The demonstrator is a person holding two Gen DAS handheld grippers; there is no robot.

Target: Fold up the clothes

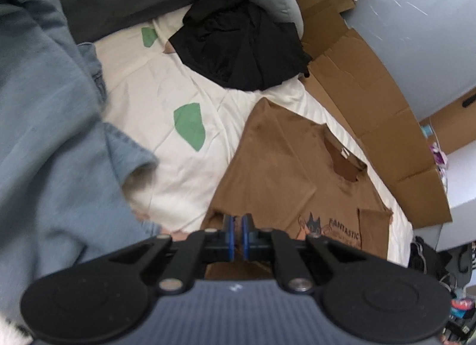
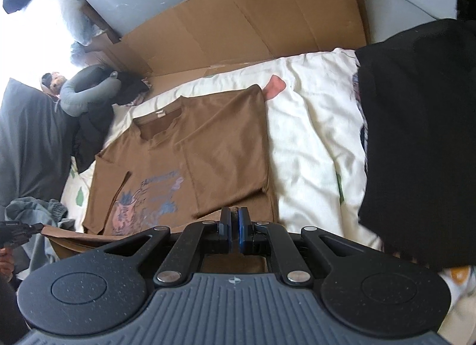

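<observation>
The brown T-shirt (image 1: 285,172) lies on the cream bedsheet (image 1: 154,98) with its sleeves folded inward and its printed front up. The left gripper (image 1: 237,227) is clenched on the hem edge of this shirt; brown cloth shows between its blue pads (image 1: 228,226). The right gripper (image 2: 234,223) is also closed at the near edge of the shirt (image 2: 208,151), and a thin strip of cloth appears between its pads, so it seems to pinch the hem too. Only the left wrist view shows the word "FANTASTIC" on the print (image 1: 333,227), the green patches (image 1: 190,129) on the sheet, a crumpled black garment (image 1: 241,50) beyond the shirt, and a light blue denim piece (image 1: 50,142) that fills the left side, very close to the camera. Only the right wrist view shows a pink patch (image 2: 275,84) on the sheet beside the far sleeve, a large black cloth (image 2: 416,142) that blocks the right side of the picture, a grey neck pillow (image 2: 86,92), and the other gripper (image 2: 17,230) at the left edge, touching the lifted hem. Flattened cardboard (image 2: 253,17) stands along the far side of the bed in both views, next to a grey wall (image 1: 416,32).
</observation>
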